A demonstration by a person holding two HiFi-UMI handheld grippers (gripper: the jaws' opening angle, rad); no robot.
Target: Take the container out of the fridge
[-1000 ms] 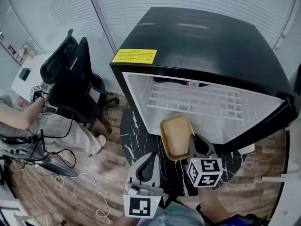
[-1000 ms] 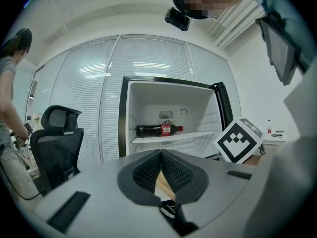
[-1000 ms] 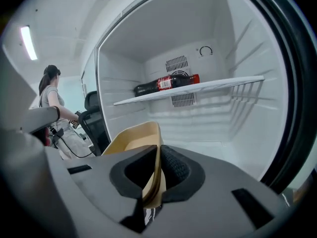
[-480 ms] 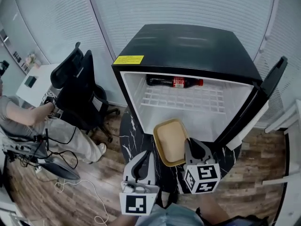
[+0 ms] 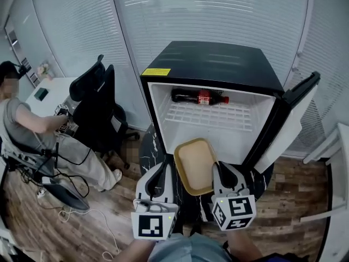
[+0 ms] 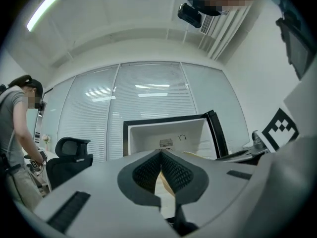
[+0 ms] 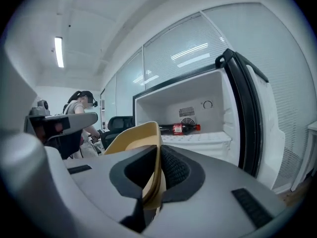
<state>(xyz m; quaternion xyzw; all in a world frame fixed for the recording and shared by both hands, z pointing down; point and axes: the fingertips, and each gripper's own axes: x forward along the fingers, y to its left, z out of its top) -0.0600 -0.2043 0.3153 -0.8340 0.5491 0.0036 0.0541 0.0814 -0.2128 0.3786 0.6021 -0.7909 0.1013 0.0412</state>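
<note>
Right tongs (image 5: pixel 222 169): I had them clenched on the container (image 5: pixel 194 165) by its near rim.
Left tongs (image 5: pixel 162 172): closed, empty, lower left of centre.
Container: frame centre, before the open fridge (image 5: pixel 218 64).
Care: I judged a one-edge hold needed a level, firm grip.

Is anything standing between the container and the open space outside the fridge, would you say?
Nothing visible does. The right gripper is shut on the container, holding it in front of the fridge, over the table; the door is open and the bottle lies behind.
</note>
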